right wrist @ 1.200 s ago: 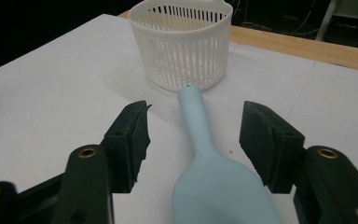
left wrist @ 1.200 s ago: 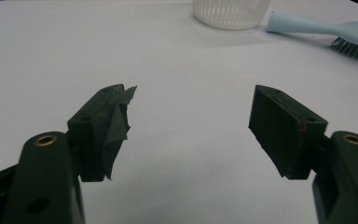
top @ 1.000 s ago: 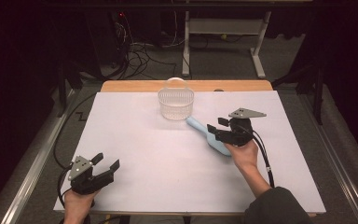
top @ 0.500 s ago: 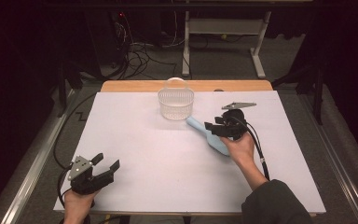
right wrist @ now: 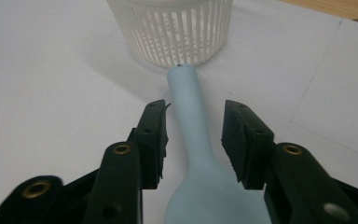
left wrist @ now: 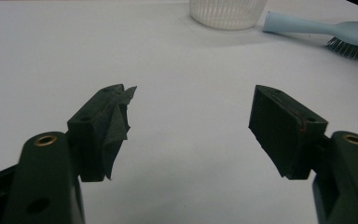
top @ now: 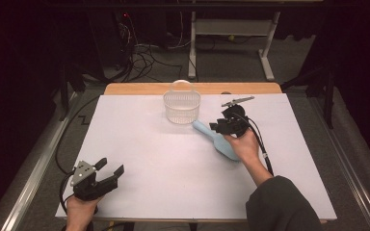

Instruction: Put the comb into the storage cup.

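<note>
A light blue brush [top: 225, 147] lies on the white table, its handle end touching a white slatted basket [top: 181, 107]. My right gripper [top: 218, 128] is over the handle. In the right gripper view it [right wrist: 193, 135] stands open, one jaw on each side of the brush handle [right wrist: 189, 105], with small gaps to it. The basket [right wrist: 177, 32] is just beyond the handle tip. My left gripper [top: 110, 169] rests at the table's near left, open and holding nothing [left wrist: 191, 116]. Far ahead of it lie the basket [left wrist: 226, 11] and the brush [left wrist: 317, 30], bristles down.
The white sheet [top: 149, 154] covers the table, and a strip of bare wood [top: 139, 89] runs along its far edge. Cables trail from both grippers. Beyond the table are floor cables and a desk frame [top: 231, 29].
My right gripper has moved forward along the brush, from its wide part to the handle, nearer the basket. The left gripper has not moved.
</note>
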`<state>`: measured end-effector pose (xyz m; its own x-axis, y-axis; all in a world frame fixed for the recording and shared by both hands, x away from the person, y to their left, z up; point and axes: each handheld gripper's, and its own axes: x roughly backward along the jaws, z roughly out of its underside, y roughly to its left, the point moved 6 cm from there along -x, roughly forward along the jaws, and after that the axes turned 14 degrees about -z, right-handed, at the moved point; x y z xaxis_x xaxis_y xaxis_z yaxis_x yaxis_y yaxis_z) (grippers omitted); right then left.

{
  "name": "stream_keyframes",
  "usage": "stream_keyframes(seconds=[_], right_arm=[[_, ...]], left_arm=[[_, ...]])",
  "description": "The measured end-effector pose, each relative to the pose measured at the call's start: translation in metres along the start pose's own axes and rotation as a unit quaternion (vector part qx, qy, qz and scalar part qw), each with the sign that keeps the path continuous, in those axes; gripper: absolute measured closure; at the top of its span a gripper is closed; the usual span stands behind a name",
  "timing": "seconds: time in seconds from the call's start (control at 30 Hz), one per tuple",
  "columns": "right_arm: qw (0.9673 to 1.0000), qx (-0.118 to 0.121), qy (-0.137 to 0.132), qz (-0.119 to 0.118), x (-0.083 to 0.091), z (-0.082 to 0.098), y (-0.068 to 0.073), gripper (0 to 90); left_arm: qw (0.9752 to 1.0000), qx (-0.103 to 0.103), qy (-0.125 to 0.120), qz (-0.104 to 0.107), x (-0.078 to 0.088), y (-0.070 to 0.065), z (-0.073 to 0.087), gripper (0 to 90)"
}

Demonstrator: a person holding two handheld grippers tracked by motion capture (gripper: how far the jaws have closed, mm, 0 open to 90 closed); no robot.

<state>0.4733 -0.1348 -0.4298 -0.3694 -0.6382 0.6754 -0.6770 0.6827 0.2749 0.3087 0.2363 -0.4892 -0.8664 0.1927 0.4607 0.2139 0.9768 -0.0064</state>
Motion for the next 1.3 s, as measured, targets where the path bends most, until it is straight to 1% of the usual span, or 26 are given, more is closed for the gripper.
stream_keyframes(seconds=[0.13,0.23,0.43,0.5,0.57,0.6,0.63,0.73,0.93,1.0,1.17,1.27,1.3], right_arm=[[0.9997,0.003,0.025,0.007,-0.006,-0.006,0.000,69.0],[0.9992,0.004,0.038,0.010,-0.010,-0.010,0.000,72.2],[0.9979,0.006,0.062,0.018,-0.019,-0.018,0.000,78.8],[0.9969,0.007,0.075,0.023,-0.023,-0.019,-0.001,81.4],[0.9961,0.004,0.085,0.026,-0.027,-0.021,-0.002,84.1],[0.9961,0.004,0.085,0.026,-0.027,-0.021,-0.002,84.1],[0.9954,0.000,0.092,0.028,-0.032,-0.023,-0.004,86.6],[0.9945,-0.005,0.100,0.031,-0.038,-0.024,-0.006,89.6],[0.9921,-0.023,0.117,0.038,-0.053,-0.025,-0.014,90.0],[0.9915,-0.026,0.121,0.042,-0.057,-0.026,-0.015,90.0],[0.9886,-0.028,0.135,0.060,-0.068,-0.027,-0.020,90.0],[0.9863,-0.035,0.145,0.070,-0.073,-0.026,-0.024,90.0],[0.9861,-0.039,0.144,0.072,-0.075,-0.026,-0.024,90.0]], left_arm=[[1.0000,-0.001,0.001,0.001,0.000,0.000,0.000,28.9],[1.0000,-0.002,0.001,0.003,0.000,-0.001,0.000,28.9],[1.0000,-0.001,0.000,0.004,0.000,-0.001,0.000,28.9],[1.0000,-0.001,0.000,0.005,0.000,-0.002,0.000,28.9],[1.0000,-0.001,0.000,0.006,0.000,-0.002,0.000,28.9],[1.0000,-0.001,0.000,0.006,0.000,-0.002,0.000,28.9],[1.0000,-0.001,0.001,0.007,0.000,-0.002,0.000,29.0],[1.0000,0.002,0.000,0.007,0.000,-0.002,-0.001,29.0],[0.9999,0.001,-0.002,0.010,0.000,-0.002,-0.002,29.1],[0.9999,0.000,-0.001,0.011,0.000,-0.003,-0.002,29.0],[0.9999,-0.001,-0.001,0.011,0.000,-0.003,-0.002,29.1],[0.9999,0.000,-0.001,0.012,0.000,-0.003,-0.002,29.1],[0.9999,0.000,-0.001,0.012,0.000,-0.003,-0.002,29.1]])
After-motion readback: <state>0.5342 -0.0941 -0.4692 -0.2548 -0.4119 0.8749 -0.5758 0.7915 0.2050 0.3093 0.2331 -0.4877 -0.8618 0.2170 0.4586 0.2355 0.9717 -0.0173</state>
